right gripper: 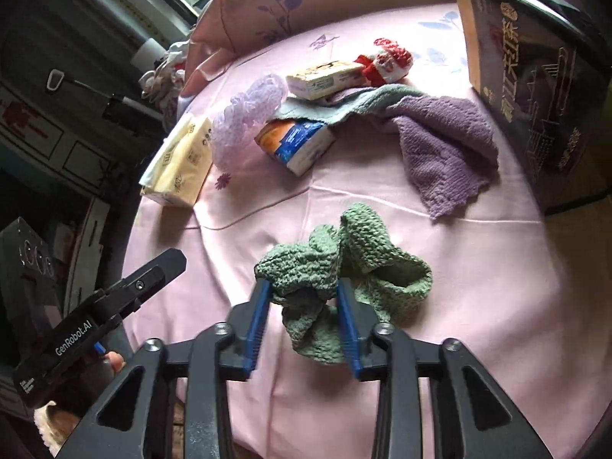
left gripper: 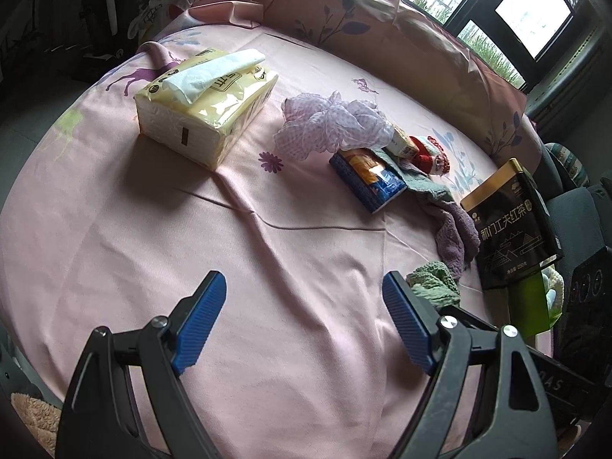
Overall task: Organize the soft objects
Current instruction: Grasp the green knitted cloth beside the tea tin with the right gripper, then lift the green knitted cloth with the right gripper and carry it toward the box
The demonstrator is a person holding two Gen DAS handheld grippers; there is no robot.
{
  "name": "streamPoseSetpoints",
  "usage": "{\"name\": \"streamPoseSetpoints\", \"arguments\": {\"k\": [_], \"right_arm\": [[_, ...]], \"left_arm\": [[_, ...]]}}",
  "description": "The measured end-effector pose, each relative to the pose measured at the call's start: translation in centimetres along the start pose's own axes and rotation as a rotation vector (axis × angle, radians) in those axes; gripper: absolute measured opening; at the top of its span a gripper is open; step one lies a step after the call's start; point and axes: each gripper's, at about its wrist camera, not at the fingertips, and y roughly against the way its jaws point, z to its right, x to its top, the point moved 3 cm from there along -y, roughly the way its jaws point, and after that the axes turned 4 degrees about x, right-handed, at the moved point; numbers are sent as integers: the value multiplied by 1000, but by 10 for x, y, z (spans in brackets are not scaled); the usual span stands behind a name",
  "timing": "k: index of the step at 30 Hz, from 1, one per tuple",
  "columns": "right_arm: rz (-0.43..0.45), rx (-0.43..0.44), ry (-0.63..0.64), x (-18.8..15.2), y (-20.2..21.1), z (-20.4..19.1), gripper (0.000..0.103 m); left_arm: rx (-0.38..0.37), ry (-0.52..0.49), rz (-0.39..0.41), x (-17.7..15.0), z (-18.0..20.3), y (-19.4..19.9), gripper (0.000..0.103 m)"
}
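Observation:
A green knitted cloth [right gripper: 367, 252] lies bunched on the pink bed sheet [right gripper: 478, 306]. My right gripper [right gripper: 304, 285] stands over its near end with the blue pads partly apart on either side of a fold; they do not clamp it. In the left wrist view the same green cloth [left gripper: 432, 283] shows beside the right finger. My left gripper [left gripper: 302, 283] hangs wide open over bare sheet with nothing between its fingers. A purple cloth [right gripper: 440, 153] and a teal towel [right gripper: 344, 103] lie spread beyond the green one.
A yellow tissue pack [left gripper: 206, 103], a lilac mesh pouf [left gripper: 329, 122], a blue tissue packet [left gripper: 367, 179], a small cream box [right gripper: 325, 78] and a red-and-white knitted doll [right gripper: 390, 59] lie on the bed. A black tea box [left gripper: 508, 225] stands at the right edge. Pillows [left gripper: 382, 26] line the far side.

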Motion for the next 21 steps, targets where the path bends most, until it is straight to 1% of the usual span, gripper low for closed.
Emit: {"name": "streamPoseSetpoints", "arguments": {"k": [1, 4, 7, 10, 12, 14, 15, 17, 19, 21], "right_arm": [[14, 18, -8, 1, 4, 2, 73], [45, 34, -37, 6, 13, 10, 74], [72, 28, -69, 8, 18, 18, 74], [68, 40, -97, 9, 14, 22, 74], [61, 37, -98, 9, 8, 23, 74], [52, 6, -94, 11, 1, 24, 74], [48, -15, -91, 11, -2, 26, 74], [42, -45, -94, 12, -8, 29, 74], [28, -47, -109, 11, -14, 34, 74], [14, -31, -123, 11, -19, 36, 74]], "left_arm": [[1, 0, -8, -1, 0, -2, 83], [-8, 0, -33, -5, 3, -6, 83], [-52, -25, -63, -12, 14, -11, 83], [-90, -72, -105, -24, 31, -19, 81], [-111, -115, -126, -32, 43, -23, 73], [-125, -151, -138, -39, 53, -28, 69], [-129, -161, -142, -42, 57, -30, 63], [-130, -170, -156, -45, 62, -35, 55], [-119, -181, -140, -46, 66, -37, 48], [-151, -185, -152, -47, 70, -39, 35]]}}
